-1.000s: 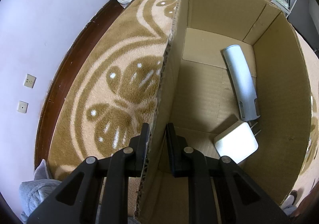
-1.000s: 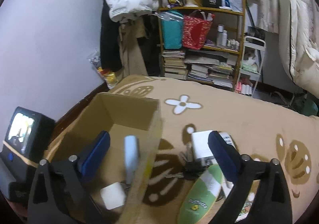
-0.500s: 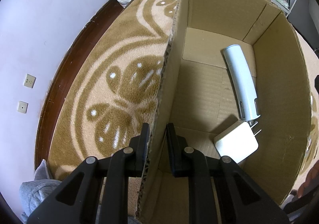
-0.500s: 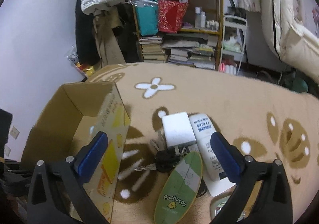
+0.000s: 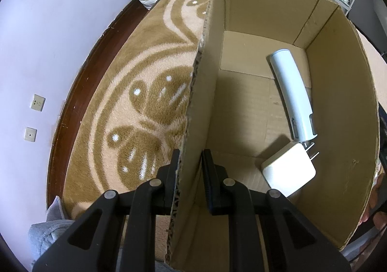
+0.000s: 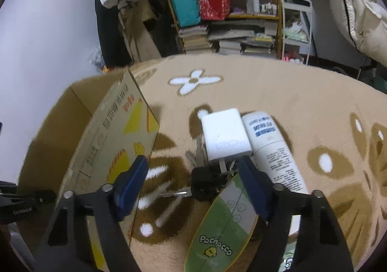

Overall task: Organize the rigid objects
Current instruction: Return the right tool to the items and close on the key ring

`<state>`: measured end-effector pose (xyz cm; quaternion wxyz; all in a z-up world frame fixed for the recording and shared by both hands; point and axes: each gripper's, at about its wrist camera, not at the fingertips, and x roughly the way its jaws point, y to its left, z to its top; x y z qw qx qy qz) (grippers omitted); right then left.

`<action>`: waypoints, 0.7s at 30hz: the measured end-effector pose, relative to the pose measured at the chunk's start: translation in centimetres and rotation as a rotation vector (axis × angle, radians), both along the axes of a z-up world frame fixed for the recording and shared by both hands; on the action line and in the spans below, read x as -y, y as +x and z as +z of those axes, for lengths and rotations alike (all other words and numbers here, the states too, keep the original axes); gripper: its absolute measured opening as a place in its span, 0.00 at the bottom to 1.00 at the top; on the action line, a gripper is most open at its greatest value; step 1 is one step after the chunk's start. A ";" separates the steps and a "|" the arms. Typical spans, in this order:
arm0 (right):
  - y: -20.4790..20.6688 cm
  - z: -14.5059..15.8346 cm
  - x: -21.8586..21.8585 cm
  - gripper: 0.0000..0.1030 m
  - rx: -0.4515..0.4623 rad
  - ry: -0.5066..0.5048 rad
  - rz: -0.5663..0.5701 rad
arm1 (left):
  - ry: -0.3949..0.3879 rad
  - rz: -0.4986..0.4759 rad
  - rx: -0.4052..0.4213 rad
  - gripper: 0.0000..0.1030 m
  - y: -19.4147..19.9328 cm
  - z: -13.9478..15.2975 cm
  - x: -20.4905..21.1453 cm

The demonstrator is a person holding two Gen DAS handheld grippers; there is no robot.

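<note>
With two items already in the cardboard box (image 5: 278, 112), this reads as mid-task: fetch the next piece from the pile on the rug.

Box contents, left wrist view: a pale blue cylindrical device (image 5: 291, 98) lies along the right-hand wall, and a white plug adapter (image 5: 287, 171) sits at its near end, prongs pointing at that wall. Whether the two touch is hard to call.

Pile, right wrist view, on the tan rug (image 6: 278, 93) just right of the box: a white charger block (image 6: 226, 135), a white tube with blue print (image 6: 273, 148) touching its right side, a key bunch with a black fob (image 6: 205, 182) in front of the charger, and a green Pochacco case (image 6: 225, 226) nearest the camera, partly over the keys.

Left gripper (image 5: 189, 175): jaws narrow, clamped across the box's left wall, one finger outside, one inside. It looks like it is steadying the box.

Right gripper (image 6: 193, 189): jaws spread wide, holding nothing, hovering over the pile with the keys and the charger's near end between the fingers.

Next move, my guess: drop onto one item, likely the charger block or the keys, and close. Things are packed tight, so the fingers need to straddle one piece without catching the tube or the case. Keys sit low in the pile; a flat grasp could slip. Then carry it left over the box wall.
</note>
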<state>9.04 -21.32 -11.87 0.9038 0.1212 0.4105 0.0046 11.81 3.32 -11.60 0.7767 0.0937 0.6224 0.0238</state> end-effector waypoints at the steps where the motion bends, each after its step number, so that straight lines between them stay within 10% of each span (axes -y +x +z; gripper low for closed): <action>1: 0.1 -0.2 -0.1 0.75 -0.008 0.001 0.005 | 0.003 -0.001 0.000 0.16 0.0 0.0 0.0; 21: 1.7 -2.9 0.2 0.69 -0.088 0.019 0.038 | 0.002 0.002 -0.002 0.18 0.1 0.1 -0.1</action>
